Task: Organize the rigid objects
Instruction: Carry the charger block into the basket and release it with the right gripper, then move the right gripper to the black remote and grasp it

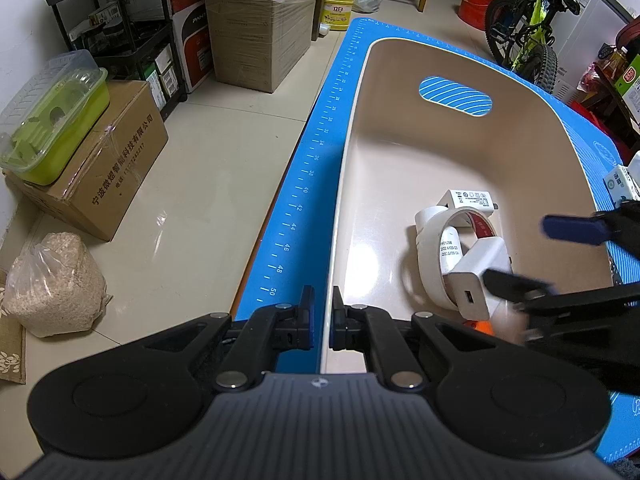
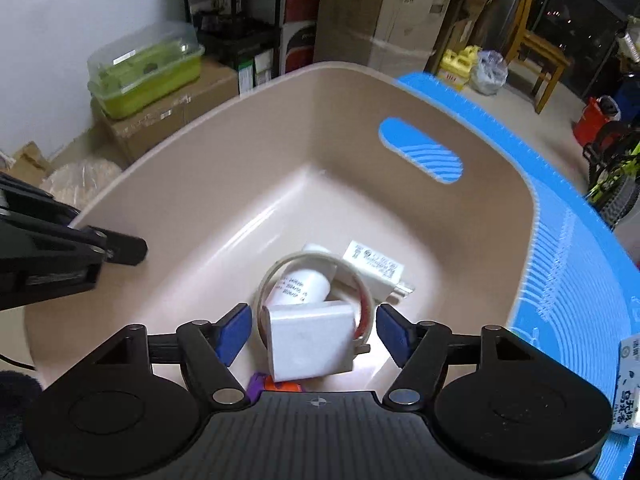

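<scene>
A beige plastic basket [image 1: 356,152] [image 2: 240,160] stands on a blue mat [image 1: 308,168] [image 2: 568,240]. In it lie a white charger block [image 1: 478,276] [image 2: 310,344], a tape roll [image 1: 436,276] [image 2: 316,260], a white tube [image 2: 304,284], a second white adapter [image 1: 470,199] [image 2: 376,266] and an orange piece [image 1: 482,326] [image 2: 286,386]. My left gripper [image 1: 322,320] is shut on the basket's near rim. My right gripper [image 2: 314,330] [image 1: 536,252] is open above the basket, its fingers either side of the charger block without touching it.
A white carton [image 1: 622,186] [image 2: 628,384] lies on the mat right of the basket. On the floor to the left are cardboard boxes [image 1: 104,176], a green lidded container [image 1: 52,120], a bag of grain [image 1: 56,284] and a black shelf [image 1: 120,40]. A bicycle [image 1: 528,36] stands far right.
</scene>
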